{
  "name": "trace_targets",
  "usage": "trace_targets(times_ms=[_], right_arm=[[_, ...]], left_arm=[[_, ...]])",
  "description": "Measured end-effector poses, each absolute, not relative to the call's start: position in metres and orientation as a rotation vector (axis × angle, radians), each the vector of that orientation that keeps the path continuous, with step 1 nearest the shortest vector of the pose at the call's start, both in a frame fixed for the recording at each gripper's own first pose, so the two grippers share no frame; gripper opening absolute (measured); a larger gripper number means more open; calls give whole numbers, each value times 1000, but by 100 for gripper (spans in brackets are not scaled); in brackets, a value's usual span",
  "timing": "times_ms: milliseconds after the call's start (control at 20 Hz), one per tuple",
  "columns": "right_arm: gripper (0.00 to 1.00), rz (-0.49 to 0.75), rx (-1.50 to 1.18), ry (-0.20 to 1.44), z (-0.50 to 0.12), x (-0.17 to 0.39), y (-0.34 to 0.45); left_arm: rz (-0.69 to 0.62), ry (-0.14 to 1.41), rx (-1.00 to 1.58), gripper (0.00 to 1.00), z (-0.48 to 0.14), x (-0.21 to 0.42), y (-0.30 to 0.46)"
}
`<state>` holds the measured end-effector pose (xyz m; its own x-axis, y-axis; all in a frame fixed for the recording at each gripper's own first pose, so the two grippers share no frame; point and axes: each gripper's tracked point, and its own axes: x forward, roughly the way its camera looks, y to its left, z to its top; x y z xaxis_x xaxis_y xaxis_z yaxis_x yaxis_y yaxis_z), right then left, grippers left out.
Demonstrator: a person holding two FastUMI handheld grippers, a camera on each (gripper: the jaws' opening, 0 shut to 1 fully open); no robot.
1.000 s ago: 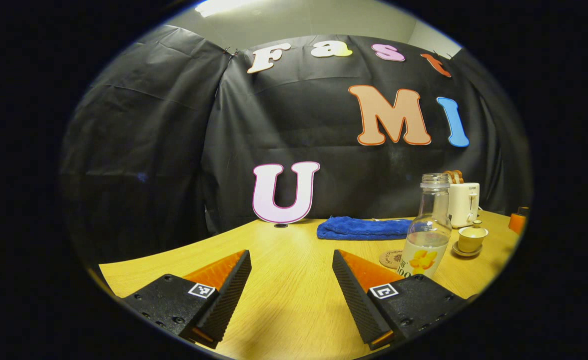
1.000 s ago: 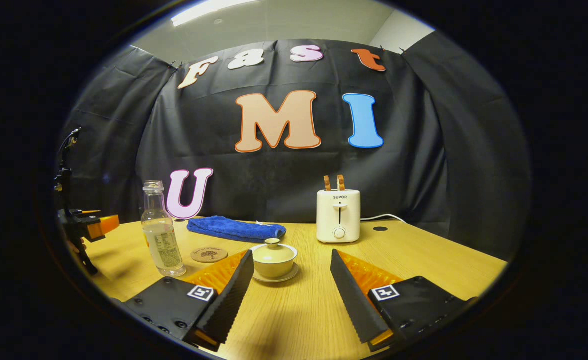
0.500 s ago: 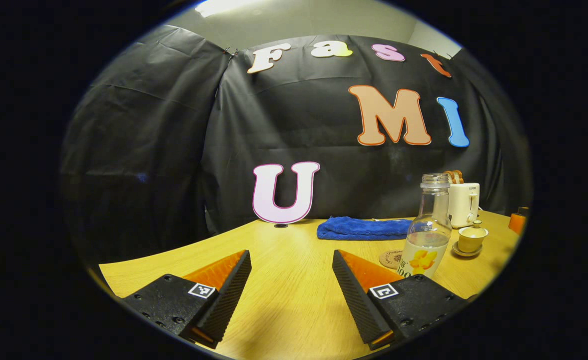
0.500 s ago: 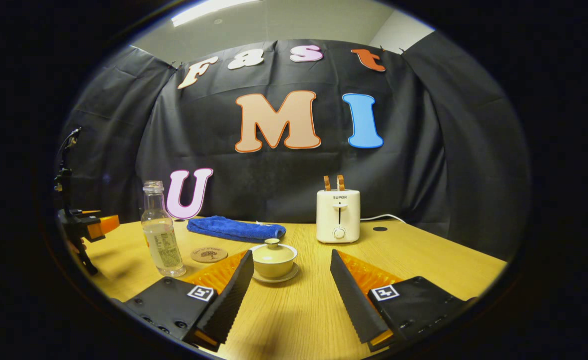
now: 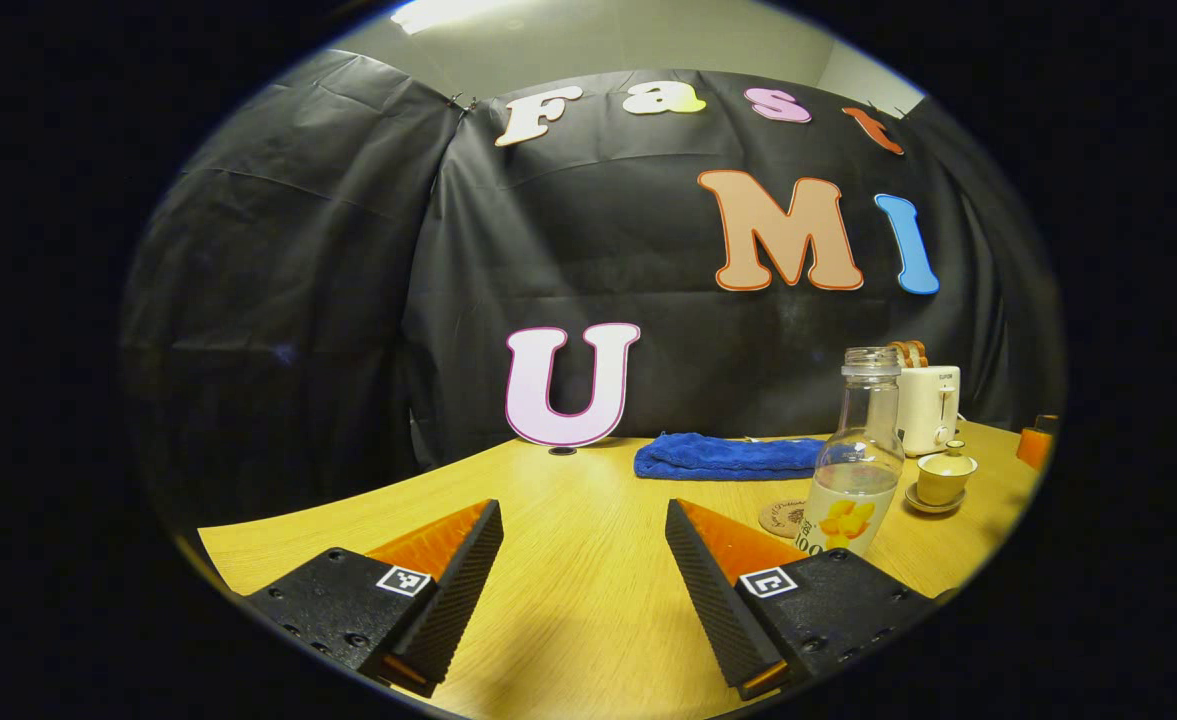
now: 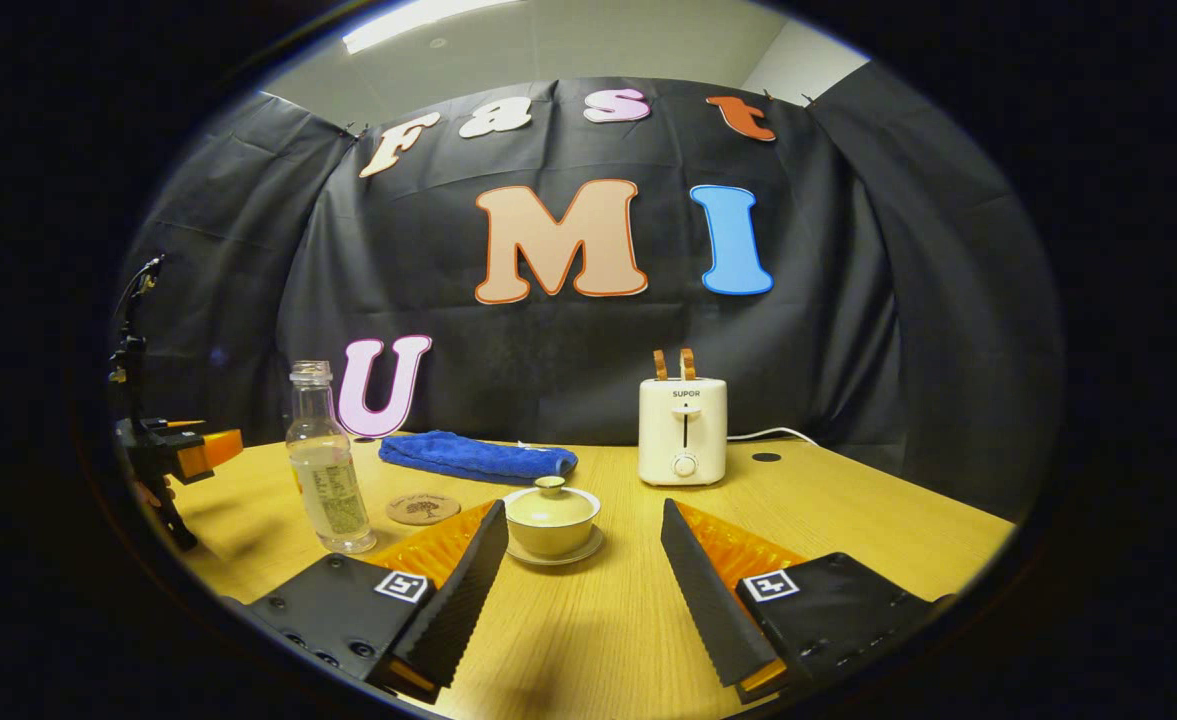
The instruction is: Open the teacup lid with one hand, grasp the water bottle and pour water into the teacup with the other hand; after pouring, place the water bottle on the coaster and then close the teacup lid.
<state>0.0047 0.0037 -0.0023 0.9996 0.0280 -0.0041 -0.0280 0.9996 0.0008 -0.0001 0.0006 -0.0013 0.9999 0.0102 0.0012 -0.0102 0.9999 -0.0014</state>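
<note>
We have done nothing yet: both the left gripper point(image 5: 583, 545) and right gripper point(image 6: 583, 545) are spread and empty, the lid point(image 6: 551, 498) sits on the teacup point(image 6: 551, 522), and the water bottle point(image 6: 326, 460) stands left of it beside the bare coaster point(image 6: 423, 508).

- Light wooden tabletop point(image 6: 848, 520).
- On it: a water bottle point(image 6: 326, 470), round coaster point(image 6: 423, 508), lidded teacup point(image 6: 551, 518) on a saucer, folded blue cloth point(image 6: 478, 457), and white toaster point(image 6: 682, 431).
</note>
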Motion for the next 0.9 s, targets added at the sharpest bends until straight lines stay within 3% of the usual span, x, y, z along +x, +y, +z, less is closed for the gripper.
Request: trace_targets(times_ms=[900], right_arm=[[99,136,-4,104,-20,89,34]], left_arm=[[-1,-2,-1,95,0,1,-2]])
